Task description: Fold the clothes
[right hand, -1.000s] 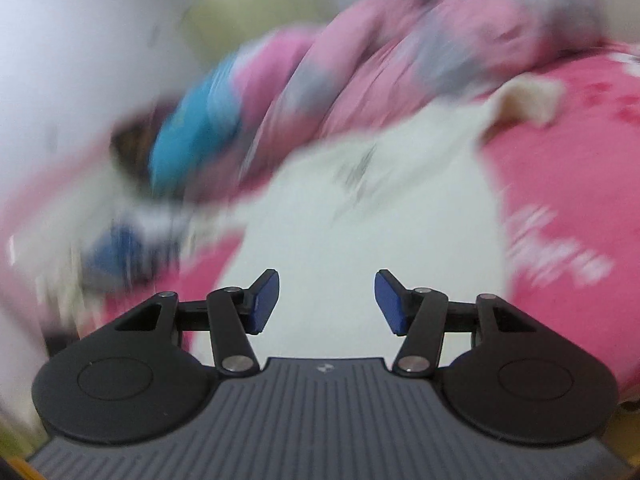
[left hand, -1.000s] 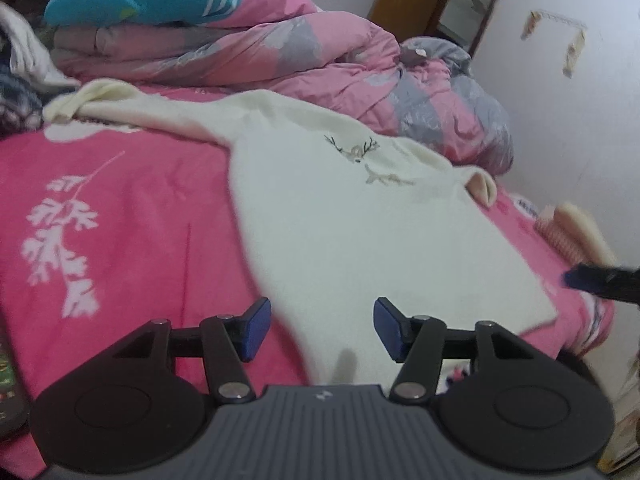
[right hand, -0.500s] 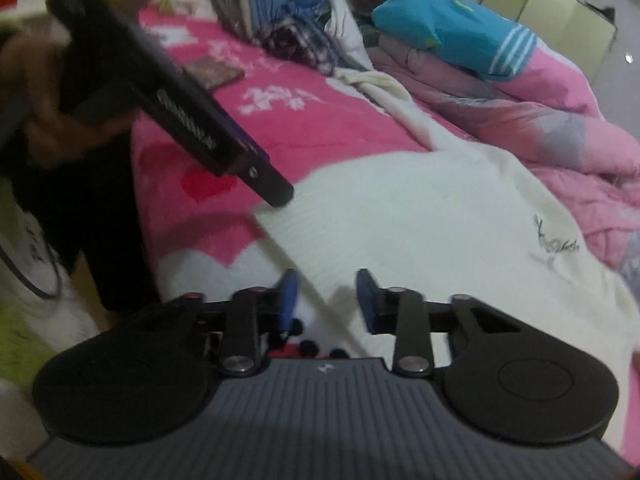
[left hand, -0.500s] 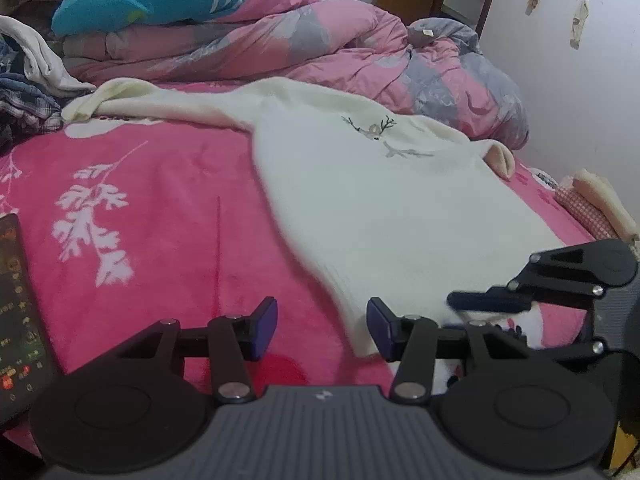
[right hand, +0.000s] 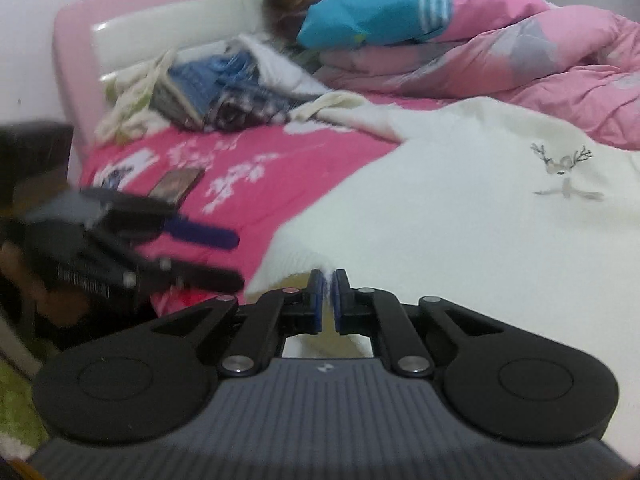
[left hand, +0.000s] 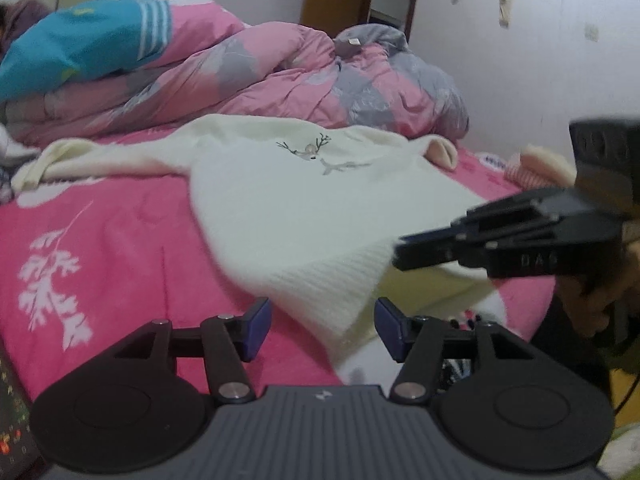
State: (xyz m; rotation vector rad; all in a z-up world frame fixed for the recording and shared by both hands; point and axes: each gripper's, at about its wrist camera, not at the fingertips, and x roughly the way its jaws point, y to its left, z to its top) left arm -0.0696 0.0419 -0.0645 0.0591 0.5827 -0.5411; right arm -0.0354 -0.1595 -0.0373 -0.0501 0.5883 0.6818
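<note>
Pink bed (left hand: 120, 232), cream sweater (left hand: 300, 208), right gripper (right hand: 329, 292) pinching hem, left gripper (left hand: 322, 328) jaws opening, empty.

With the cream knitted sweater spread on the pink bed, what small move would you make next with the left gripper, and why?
Probably ease the left gripper forward onto the ribbed hem corner of the cream knitted sweater and close. The right gripper is already shut on the hem, while the left one's jaws are opening with the corner just ahead of them, not yet pinched. Both grips are needed to lift the hem.
</note>
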